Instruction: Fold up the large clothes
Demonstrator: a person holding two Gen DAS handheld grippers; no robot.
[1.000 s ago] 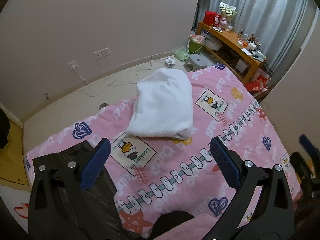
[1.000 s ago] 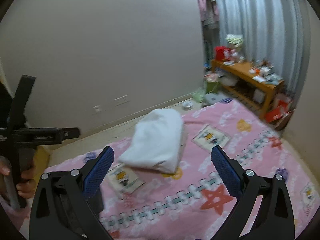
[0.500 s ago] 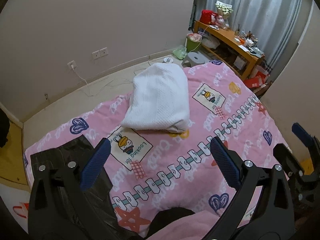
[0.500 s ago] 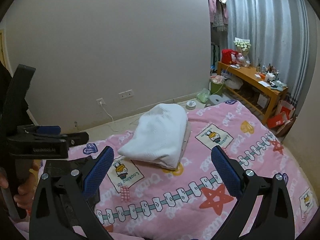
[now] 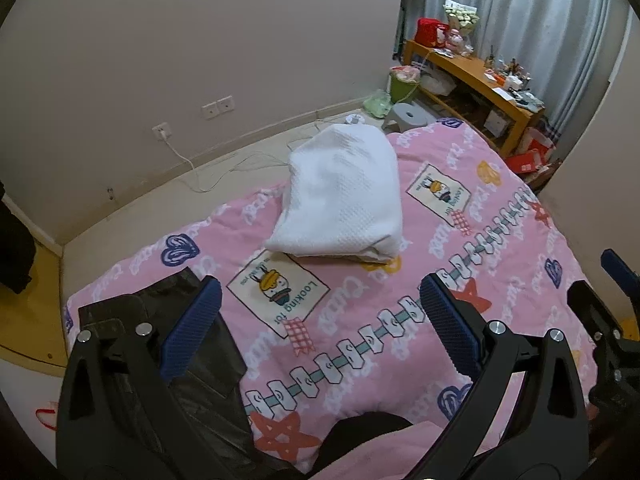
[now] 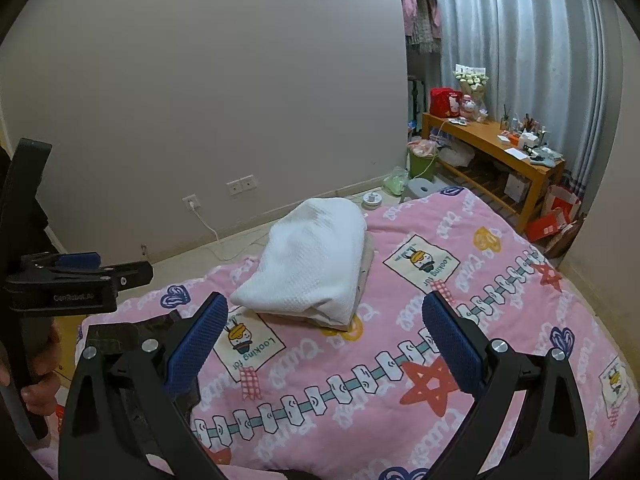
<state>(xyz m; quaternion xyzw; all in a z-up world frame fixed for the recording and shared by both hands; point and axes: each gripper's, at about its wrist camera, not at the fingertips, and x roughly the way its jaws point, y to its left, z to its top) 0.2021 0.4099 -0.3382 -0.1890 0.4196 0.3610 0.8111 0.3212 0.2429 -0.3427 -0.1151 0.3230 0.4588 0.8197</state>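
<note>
A pink cartoon-print quilt [image 5: 460, 312] covered the bed, with a folded white waffle-knit garment [image 5: 344, 196] stacked on a beige piece toward its far edge. A dark, shiny black garment [image 5: 192, 364] lay crumpled at the near left corner. The left gripper [image 5: 320, 320] and right gripper [image 6: 326, 332] both hovered with jaws spread wide, holding nothing. Judging by this, the black garment came next: pinching two corners and spreading it flat first would likely keep the folds even.
</note>
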